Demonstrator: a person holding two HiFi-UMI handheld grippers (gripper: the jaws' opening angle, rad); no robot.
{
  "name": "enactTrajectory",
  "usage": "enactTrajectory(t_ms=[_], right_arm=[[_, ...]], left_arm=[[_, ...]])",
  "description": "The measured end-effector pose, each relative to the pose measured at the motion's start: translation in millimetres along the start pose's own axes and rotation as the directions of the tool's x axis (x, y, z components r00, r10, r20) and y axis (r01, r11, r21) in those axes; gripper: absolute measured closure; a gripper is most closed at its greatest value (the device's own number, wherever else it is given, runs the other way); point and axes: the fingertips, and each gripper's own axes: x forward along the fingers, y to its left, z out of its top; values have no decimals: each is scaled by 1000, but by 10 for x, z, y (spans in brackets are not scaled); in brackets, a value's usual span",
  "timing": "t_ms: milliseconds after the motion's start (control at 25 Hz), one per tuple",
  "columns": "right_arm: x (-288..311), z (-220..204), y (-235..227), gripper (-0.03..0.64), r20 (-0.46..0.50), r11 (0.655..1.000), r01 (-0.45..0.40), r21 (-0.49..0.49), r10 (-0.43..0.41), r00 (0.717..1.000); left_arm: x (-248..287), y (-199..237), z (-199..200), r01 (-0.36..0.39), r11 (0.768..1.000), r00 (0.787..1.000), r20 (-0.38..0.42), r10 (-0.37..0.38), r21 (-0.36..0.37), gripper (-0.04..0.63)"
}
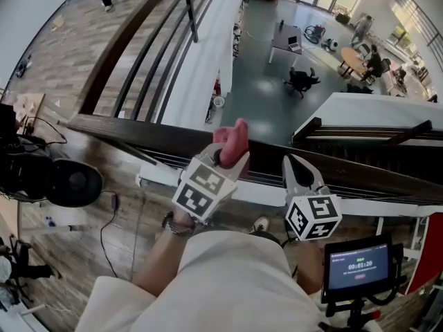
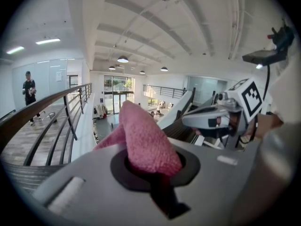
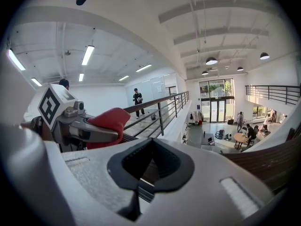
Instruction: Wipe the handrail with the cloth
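A pink cloth (image 1: 232, 137) sticks up out of my left gripper (image 1: 232, 159), which is shut on it just above the dark wooden handrail (image 1: 131, 130). In the left gripper view the cloth (image 2: 143, 140) bulges between the jaws, with the handrail (image 2: 26, 117) off to the left. My right gripper (image 1: 292, 163) hovers beside it, to the right, over the same rail. Its jaws are shut with nothing between them. From the right gripper view, the cloth (image 3: 107, 121) shows in the left gripper, and the rail (image 3: 270, 161) passes at the lower right.
Beyond the rail is a drop to a lower floor with tables (image 1: 287, 37) and people. A second railing (image 1: 128, 43) runs away along the walkway at the upper left. A black camera (image 1: 59, 180) stands at my left, and a small monitor (image 1: 360, 265) at my lower right.
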Motion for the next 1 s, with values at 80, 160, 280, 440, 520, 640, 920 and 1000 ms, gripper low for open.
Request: enactTrajectory(t_ms=[80, 160, 280, 440, 520, 640, 920, 1000], right_arm=[[4, 0, 19, 614, -1, 1000, -5, -1, 5, 1000], [14, 6, 43, 614, -3, 1000, -10, -2, 10, 1000], [24, 12, 70, 614, -7, 1000, -16, -4, 16, 1000], [31, 32, 105, 614, -8, 1000, -25, -6, 25, 1000], [40, 40, 127, 614, -9, 999, -32, -4, 31, 999], [45, 38, 158, 614, -9, 999, -41, -1, 41, 999], [83, 51, 247, 614, -11, 999, -53, -4, 53, 999], [117, 41, 291, 614, -12, 998, -56, -6, 56, 998]], left_arm=[[-42, 80, 2, -22, 1000, 1000, 12, 22, -9, 561], [-85, 177, -7, -44, 999, 999, 21, 45, -14, 560], [-159, 276, -14, -69, 997, 997, 27, 70, -33, 560], [-271, 391, -41, -92, 994, 995, 28, 94, -62, 560], [-326, 459, -61, -107, 992, 994, 29, 109, -73, 560], [-399, 547, -85, -133, 987, 990, 29, 136, -86, 560], [-553, 748, -138, -174, 979, 984, 27, 177, -107, 560], [-592, 812, -175, -182, 977, 982, 28, 186, -111, 560]])
